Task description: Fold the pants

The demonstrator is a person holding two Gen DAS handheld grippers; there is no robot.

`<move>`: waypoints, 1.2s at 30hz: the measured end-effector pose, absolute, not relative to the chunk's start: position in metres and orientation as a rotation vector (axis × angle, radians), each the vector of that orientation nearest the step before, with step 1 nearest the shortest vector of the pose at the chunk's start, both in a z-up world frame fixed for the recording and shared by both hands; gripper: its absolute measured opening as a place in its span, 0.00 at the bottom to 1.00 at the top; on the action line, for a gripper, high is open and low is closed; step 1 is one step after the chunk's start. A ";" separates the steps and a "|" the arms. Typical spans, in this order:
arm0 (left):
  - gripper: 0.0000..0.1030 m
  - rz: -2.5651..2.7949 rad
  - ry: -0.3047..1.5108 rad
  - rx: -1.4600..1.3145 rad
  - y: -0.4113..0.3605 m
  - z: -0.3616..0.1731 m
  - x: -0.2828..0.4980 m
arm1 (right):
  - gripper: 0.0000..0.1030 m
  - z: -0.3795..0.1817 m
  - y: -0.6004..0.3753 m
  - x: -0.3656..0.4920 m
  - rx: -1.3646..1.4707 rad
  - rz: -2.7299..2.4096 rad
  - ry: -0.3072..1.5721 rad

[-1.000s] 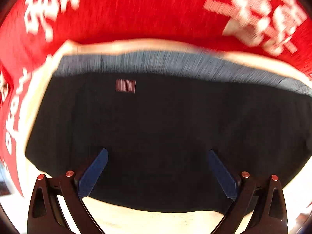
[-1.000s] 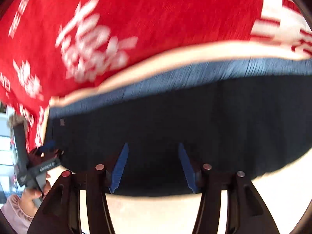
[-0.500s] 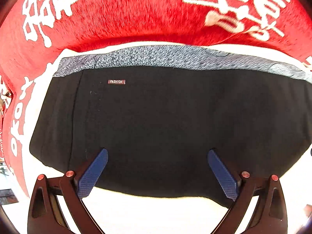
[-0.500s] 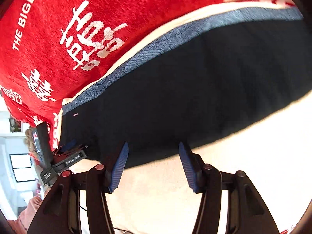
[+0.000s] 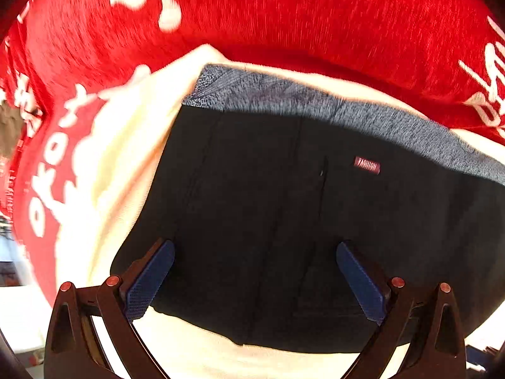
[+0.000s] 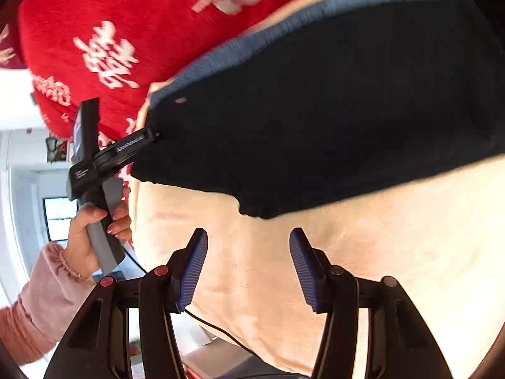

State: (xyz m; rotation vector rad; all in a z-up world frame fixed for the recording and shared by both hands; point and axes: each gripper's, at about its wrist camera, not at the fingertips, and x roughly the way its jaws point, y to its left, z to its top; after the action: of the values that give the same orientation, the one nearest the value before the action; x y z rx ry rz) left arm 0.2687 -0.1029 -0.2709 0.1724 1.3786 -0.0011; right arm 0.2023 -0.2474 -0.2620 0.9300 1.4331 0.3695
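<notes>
Black pants (image 5: 284,214) with a grey-blue waistband (image 5: 315,101) and a small red "FASHION" tag (image 5: 366,165) lie folded flat on a cream and red blanket (image 5: 284,15). My left gripper (image 5: 254,262) is open, its blue pads over the pants' near left corner. In the right wrist view the pants (image 6: 315,110) fill the upper right. My right gripper (image 6: 249,252) is open and empty over cream blanket, just short of the pants' near edge. The left gripper (image 6: 148,137) shows there at the pants' left edge.
The blanket (image 6: 347,252) covers the surface, red with white lettering at the back. A hand in a pink sleeve (image 6: 91,230) holds the left gripper's handle. A black cable (image 6: 221,331) runs below. The blanket's left edge drops to a bright room.
My right gripper has pulled back off the pants onto the cream blanket. My left gripper has shifted toward the pants' left corner; the tag now sits to the right.
</notes>
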 end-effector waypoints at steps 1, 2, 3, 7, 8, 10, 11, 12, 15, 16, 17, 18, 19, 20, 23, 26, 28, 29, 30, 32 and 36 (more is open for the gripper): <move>1.00 -0.013 1.361 0.171 -0.103 -0.271 0.267 | 0.56 -0.264 -0.248 0.202 0.967 0.372 1.410; 1.00 -0.019 1.353 0.178 -0.102 -0.272 0.266 | 0.56 -0.266 -0.248 0.204 0.996 0.377 1.380; 1.00 -0.021 1.351 0.181 -0.100 -0.273 0.267 | 0.55 -0.265 -0.248 0.206 1.006 0.374 1.356; 1.00 -0.041 1.368 0.151 -0.087 -0.279 0.278 | 0.54 -0.274 -0.248 0.212 1.056 0.345 1.364; 1.00 -0.046 1.369 0.147 -0.086 -0.281 0.279 | 0.54 -0.278 -0.249 0.212 1.076 0.334 1.370; 1.00 -0.062 1.349 0.158 -0.075 -0.289 0.289 | 0.53 -0.280 -0.257 0.208 1.116 0.319 1.364; 1.00 -0.070 1.336 0.161 -0.055 -0.300 0.300 | 0.53 -0.281 -0.261 0.208 1.143 0.310 1.355; 1.00 -0.075 1.322 0.164 -0.051 -0.294 0.294 | 0.53 -0.282 -0.265 0.208 1.171 0.300 1.347; 1.00 -0.057 1.331 0.178 -0.058 -0.285 0.286 | 0.23 -0.292 -0.273 0.211 1.291 0.264 1.338; 1.00 -0.054 1.329 0.185 -0.060 -0.280 0.286 | 0.10 -0.294 -0.275 0.213 1.300 0.247 1.350; 1.00 -0.058 1.310 0.187 -0.062 -0.273 0.284 | 0.08 -0.290 -0.276 0.215 1.298 0.252 1.347; 1.00 -0.063 1.290 0.186 -0.061 -0.268 0.281 | 0.08 -0.282 -0.275 0.215 1.262 0.266 1.336; 1.00 -0.068 1.289 0.183 -0.060 -0.266 0.278 | 0.08 -0.275 -0.274 0.214 1.222 0.278 1.331; 1.00 -0.068 1.308 0.179 -0.057 -0.270 0.277 | 0.08 -0.269 -0.272 0.209 1.182 0.280 1.329; 1.00 -0.082 1.306 0.229 -0.054 -0.288 0.267 | 0.07 -0.288 -0.268 0.195 1.181 0.218 1.392; 1.00 -0.074 1.307 0.253 -0.056 -0.285 0.267 | 0.07 -0.288 -0.269 0.190 1.186 0.215 1.391; 1.00 -0.063 1.322 0.266 -0.060 -0.282 0.268 | 0.13 -0.277 -0.269 0.192 1.127 0.241 1.434; 1.00 -0.070 1.331 0.263 -0.063 -0.280 0.268 | 0.15 -0.271 -0.270 0.192 1.078 0.242 1.470; 1.00 -0.087 1.341 0.247 -0.068 -0.276 0.266 | 0.22 -0.265 -0.272 0.192 1.028 0.236 1.490; 1.00 -0.136 1.351 0.203 -0.084 -0.266 0.257 | 0.24 -0.245 -0.284 0.190 0.929 0.230 1.463; 1.00 -0.275 1.361 0.189 -0.142 -0.266 0.234 | 0.25 -0.212 -0.327 0.198 0.778 0.129 1.348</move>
State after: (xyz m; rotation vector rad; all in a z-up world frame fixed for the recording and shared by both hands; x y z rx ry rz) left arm 0.2343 -0.1416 -0.2655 0.1895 1.3612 -0.2749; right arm 0.1984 -0.3274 -0.2118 0.7783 1.3477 0.1287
